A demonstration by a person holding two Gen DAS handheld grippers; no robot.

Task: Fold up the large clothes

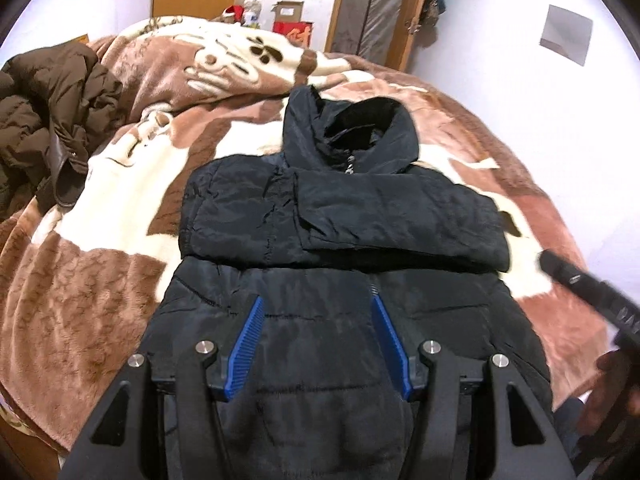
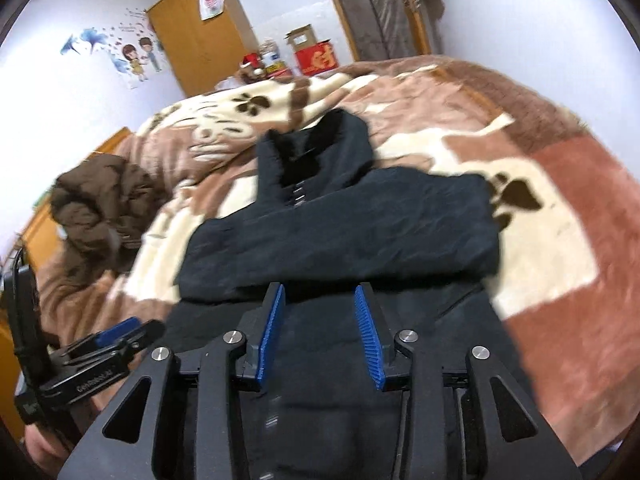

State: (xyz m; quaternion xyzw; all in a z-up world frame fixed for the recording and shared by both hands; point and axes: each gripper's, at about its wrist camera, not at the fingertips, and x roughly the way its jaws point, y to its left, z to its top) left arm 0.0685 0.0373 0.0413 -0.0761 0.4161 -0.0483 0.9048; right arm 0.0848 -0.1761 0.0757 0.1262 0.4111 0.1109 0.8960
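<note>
the black jacket (image 1: 344,216) lies flat in the middle of the frame on the blanket (image 1: 120,208), both sleeves crossed over the chest so the body can be folded next; the left tongs (image 1: 318,312) and right tongs (image 2: 320,300) hover spread above its lower part, holding nothing; a brown coat (image 1: 48,112) waits at upper left.

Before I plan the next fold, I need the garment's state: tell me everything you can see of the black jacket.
The black jacket is a puffy, quilted hooded coat of slightly shiny fabric. It lies flat on the blanket, front up, hood at the far end, zipper running down the middle. Both sleeves are already folded across the chest in an overlapping band. The lower body is still unfolded. Neither open tool grips it.
</note>
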